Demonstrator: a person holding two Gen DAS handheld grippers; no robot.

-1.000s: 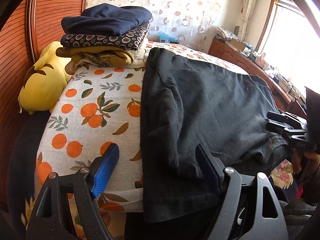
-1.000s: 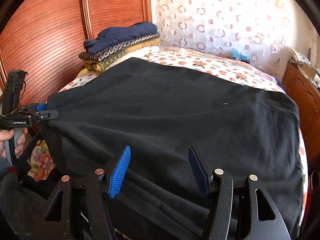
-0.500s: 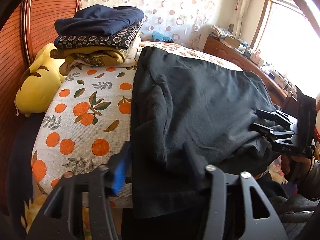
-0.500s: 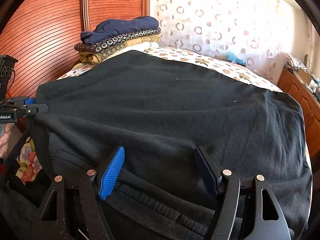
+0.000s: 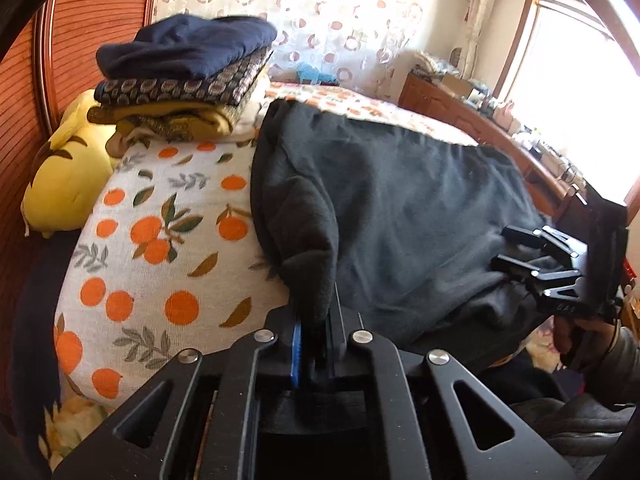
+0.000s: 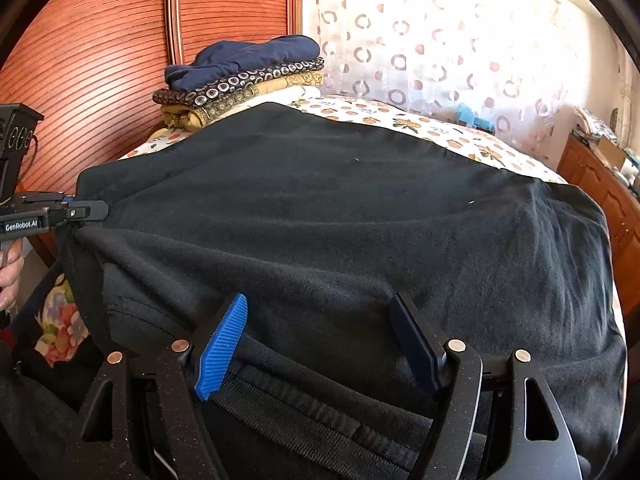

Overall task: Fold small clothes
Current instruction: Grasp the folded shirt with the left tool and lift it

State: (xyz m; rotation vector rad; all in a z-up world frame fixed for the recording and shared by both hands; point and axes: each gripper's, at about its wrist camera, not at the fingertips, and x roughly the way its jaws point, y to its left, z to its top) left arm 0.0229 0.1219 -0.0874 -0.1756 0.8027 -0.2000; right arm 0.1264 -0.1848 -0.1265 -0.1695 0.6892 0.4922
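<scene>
Left wrist view: my left gripper is pinching the black garment's corner at bottom centre for folding. My right gripper is hovering spread over the hem.

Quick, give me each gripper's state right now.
Left gripper: jaws shut on a fold of the black garment.
Right gripper: jaws open, set over the garment's near edge, gripping nothing.

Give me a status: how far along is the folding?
Done: a stack of folded clothes sits by the headboard. In hand: the left gripper is shut on the near corner of the black garment, which lies spread on the bed; the right gripper is open over its hem. Left: no fold of this garment is made yet.
</scene>
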